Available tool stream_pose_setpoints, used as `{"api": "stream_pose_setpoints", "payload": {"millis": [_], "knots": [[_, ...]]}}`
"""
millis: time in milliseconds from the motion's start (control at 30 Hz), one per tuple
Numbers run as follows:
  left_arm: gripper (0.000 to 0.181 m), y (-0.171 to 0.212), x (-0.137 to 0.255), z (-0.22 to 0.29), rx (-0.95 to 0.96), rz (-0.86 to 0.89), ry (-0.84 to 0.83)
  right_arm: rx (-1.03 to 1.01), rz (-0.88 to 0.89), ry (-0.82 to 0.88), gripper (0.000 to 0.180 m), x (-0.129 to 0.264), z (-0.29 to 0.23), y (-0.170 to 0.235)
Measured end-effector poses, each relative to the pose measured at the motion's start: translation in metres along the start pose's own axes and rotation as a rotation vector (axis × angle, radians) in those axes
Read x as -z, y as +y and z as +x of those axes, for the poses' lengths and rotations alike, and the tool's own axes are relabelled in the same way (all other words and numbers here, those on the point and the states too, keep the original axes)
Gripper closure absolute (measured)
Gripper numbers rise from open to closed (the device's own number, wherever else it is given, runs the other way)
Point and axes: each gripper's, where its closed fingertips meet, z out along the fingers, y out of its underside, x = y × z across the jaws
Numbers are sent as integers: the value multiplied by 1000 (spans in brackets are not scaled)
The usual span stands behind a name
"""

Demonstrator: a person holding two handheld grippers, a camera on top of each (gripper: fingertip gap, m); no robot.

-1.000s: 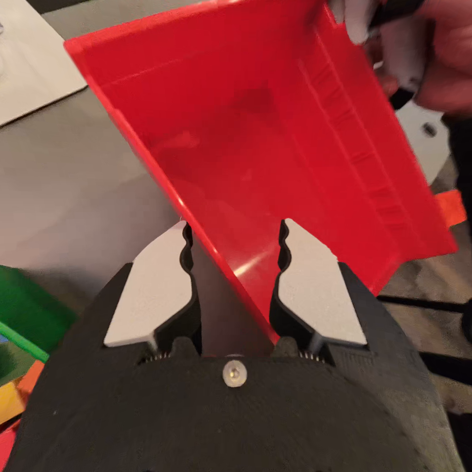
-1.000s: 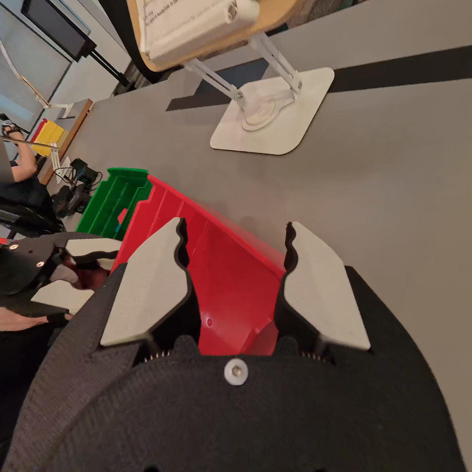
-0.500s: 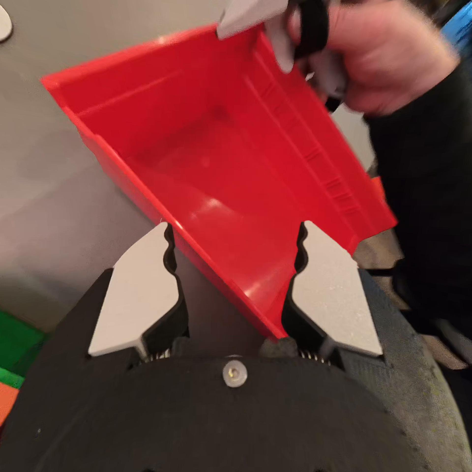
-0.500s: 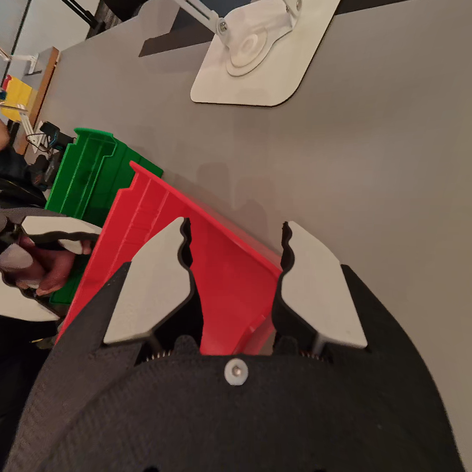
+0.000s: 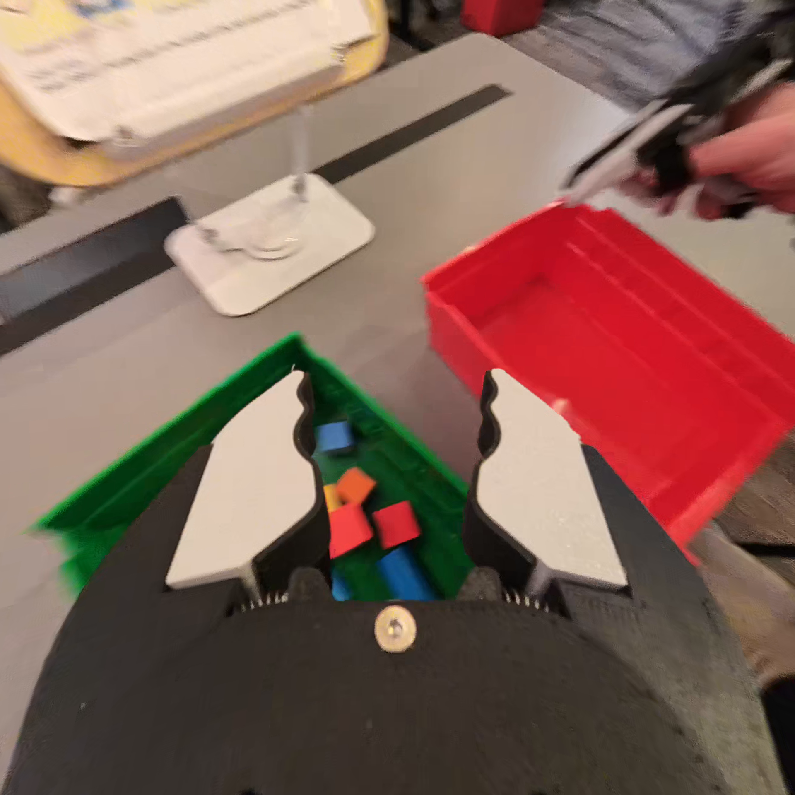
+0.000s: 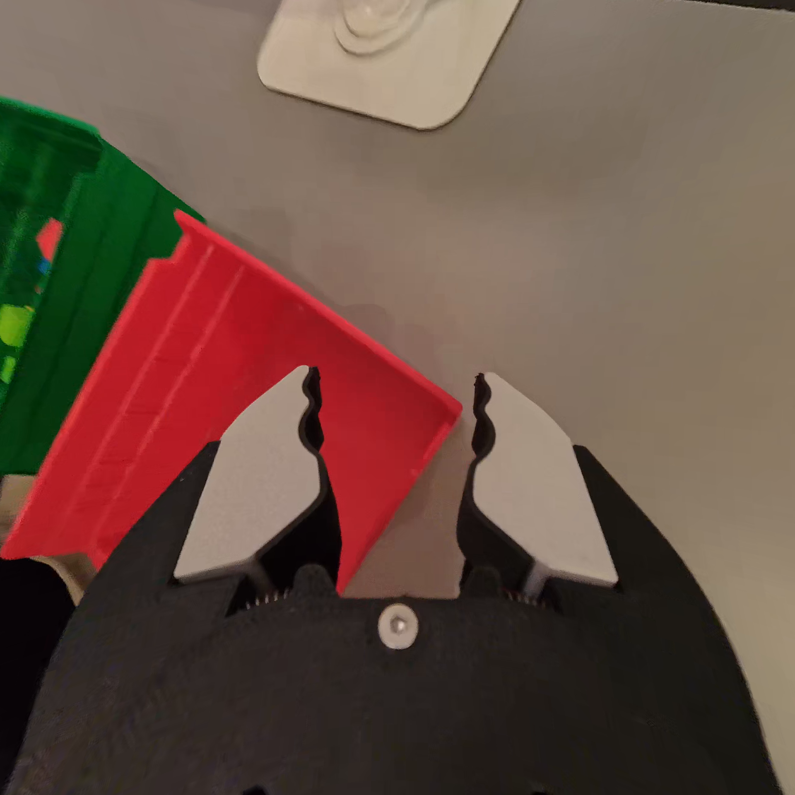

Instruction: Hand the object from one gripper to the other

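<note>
The empty red bin (image 5: 602,365) lies on the grey table, to the right of my left gripper. My left gripper (image 5: 395,378) is open and empty, above the green bin (image 5: 172,434) that holds several coloured blocks: a blue block (image 5: 334,436), an orange block (image 5: 355,486) and red blocks (image 5: 395,522). My right gripper (image 6: 395,373) is open and empty over the near corner of the red bin (image 6: 258,365); the bin's end wall runs between its spread fingers, untouched. The right gripper (image 5: 602,172) also shows blurred, in a hand, at the bin's far corner.
A white stand base (image 5: 275,245) sits on the table behind the bins, and shows in the right wrist view (image 6: 387,56). A black strip (image 5: 408,133) crosses the table. The green bin (image 6: 107,258) touches the red bin's left side. The table edge is at the right.
My left gripper has left the red bin and swung left over the green bin. The red bin has come down flat on the table. My right gripper has drawn back to the bin's corner.
</note>
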Motion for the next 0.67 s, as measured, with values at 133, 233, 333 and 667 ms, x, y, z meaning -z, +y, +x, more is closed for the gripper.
{"api": "stream_pose_setpoints", "payload": {"millis": [133,233,333,667], "knots": [[107,27,40,-93,56,-56,-225,69,-194,85,121,11,3,29],[95,58,55,-137,136,-138,-271,104,-329,63,136,9,-6,51],[99,80,57,-153,234,-158,-224,113,-406,47,139,3,-11,64],[131,158,19,-168,261,-409,-215,79,-341,-35,161,-22,-23,52]]}}
